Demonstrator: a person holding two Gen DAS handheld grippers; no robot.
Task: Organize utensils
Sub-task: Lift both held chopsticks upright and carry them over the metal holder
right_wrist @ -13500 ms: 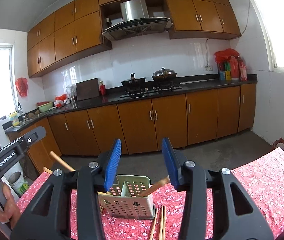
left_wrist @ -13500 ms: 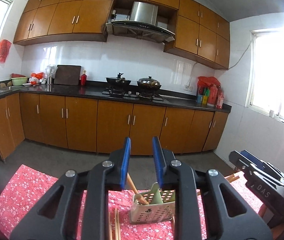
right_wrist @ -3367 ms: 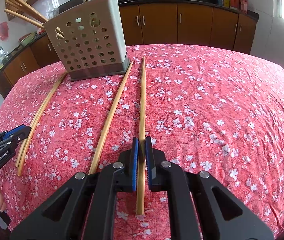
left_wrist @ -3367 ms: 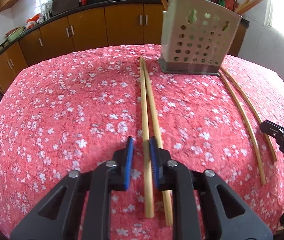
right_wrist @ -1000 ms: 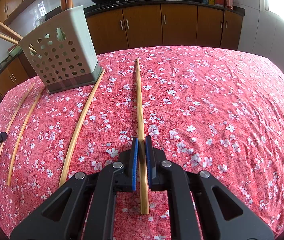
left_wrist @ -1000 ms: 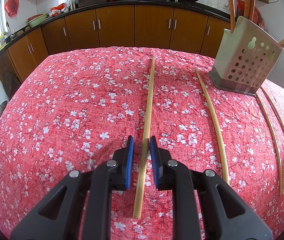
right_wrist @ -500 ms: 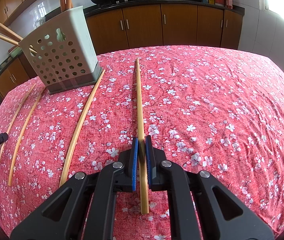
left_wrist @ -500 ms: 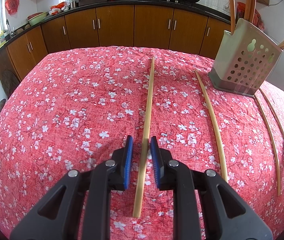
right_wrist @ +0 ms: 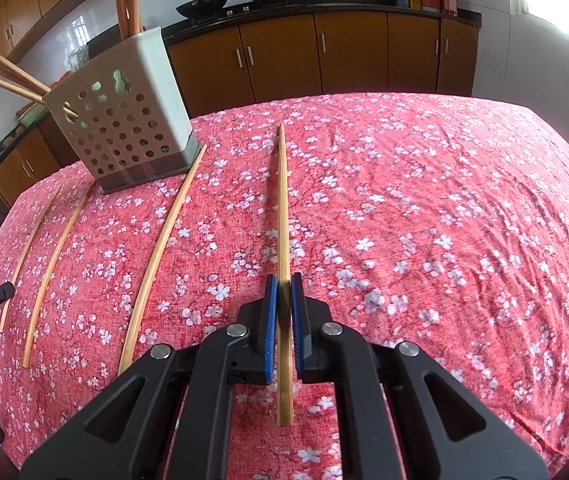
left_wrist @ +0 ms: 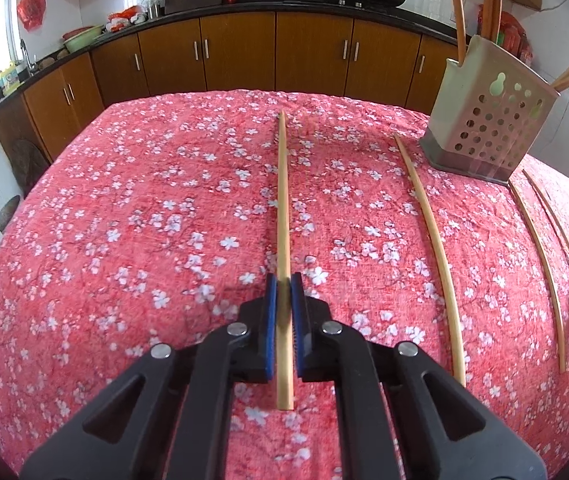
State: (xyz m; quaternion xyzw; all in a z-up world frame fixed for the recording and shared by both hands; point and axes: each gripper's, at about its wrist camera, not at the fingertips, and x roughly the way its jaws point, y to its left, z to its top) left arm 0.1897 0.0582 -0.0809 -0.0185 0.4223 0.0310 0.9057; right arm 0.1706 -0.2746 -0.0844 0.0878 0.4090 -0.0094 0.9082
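Chopstick [left_wrist: 283, 200] in my left gripper [left_wrist: 283, 280] looks pale, straight; right gripper [right_wrist: 283, 282] clamps another chopstick [right_wrist: 282, 208], equally slender.

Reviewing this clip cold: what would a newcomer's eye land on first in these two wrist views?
First, the left gripper and the right gripper, each shut on a long wooden chopstick pointing away over the red floral tablecloth. Next, the perforated utensil holder standing at the table's far side with chopsticks already in it, and more loose chopsticks lying beside it.
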